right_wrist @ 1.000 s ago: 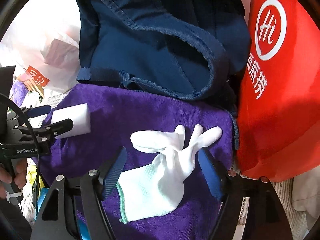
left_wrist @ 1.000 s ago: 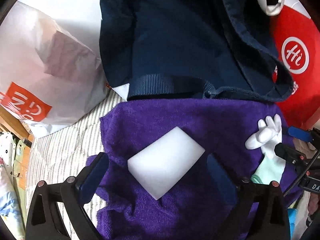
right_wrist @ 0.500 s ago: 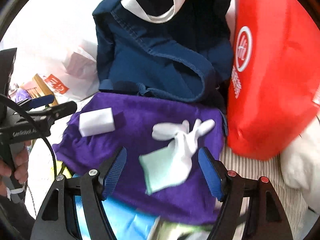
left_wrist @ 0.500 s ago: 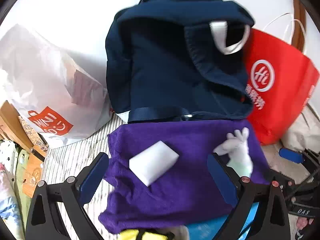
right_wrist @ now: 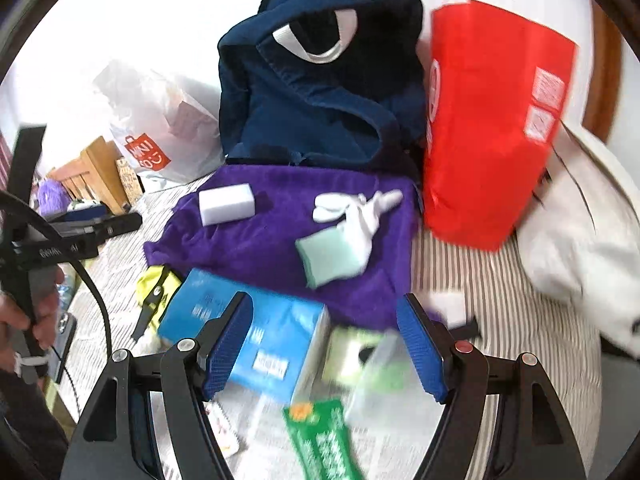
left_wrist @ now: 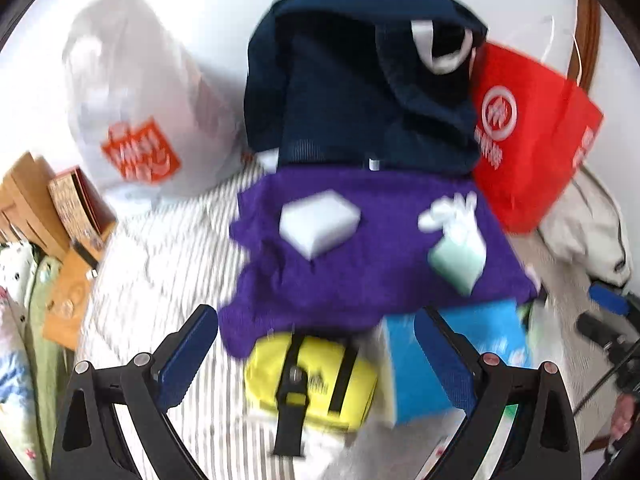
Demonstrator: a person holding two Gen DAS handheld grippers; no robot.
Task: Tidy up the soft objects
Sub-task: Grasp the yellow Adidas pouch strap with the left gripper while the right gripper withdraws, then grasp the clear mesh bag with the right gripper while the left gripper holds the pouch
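A purple towel (left_wrist: 360,280) (right_wrist: 272,240) lies spread on the striped bed. A white sponge block (left_wrist: 318,226) (right_wrist: 227,209) sits on its left part. A white glove with a green cuff (left_wrist: 458,244) (right_wrist: 348,232) lies on its right part. My left gripper (left_wrist: 316,364) is open and empty, held back above a yellow pouch (left_wrist: 312,384). My right gripper (right_wrist: 326,344) is open and empty, held back above a blue box (right_wrist: 256,344). The left gripper also shows at the left edge of the right wrist view (right_wrist: 80,232).
An open navy bag (left_wrist: 360,92) (right_wrist: 320,92) stands behind the towel. A red shopping bag (left_wrist: 528,132) (right_wrist: 492,120) stands to its right, a white plastic bag (left_wrist: 136,120) (right_wrist: 160,128) to its left. A green packet (right_wrist: 324,440) and white cloth (right_wrist: 580,220) lie nearby.
Both grippers have pulled back and up from the towel, leaving the sponge and the glove lying on it. The yellow pouch, blue box and green packet have come into view.
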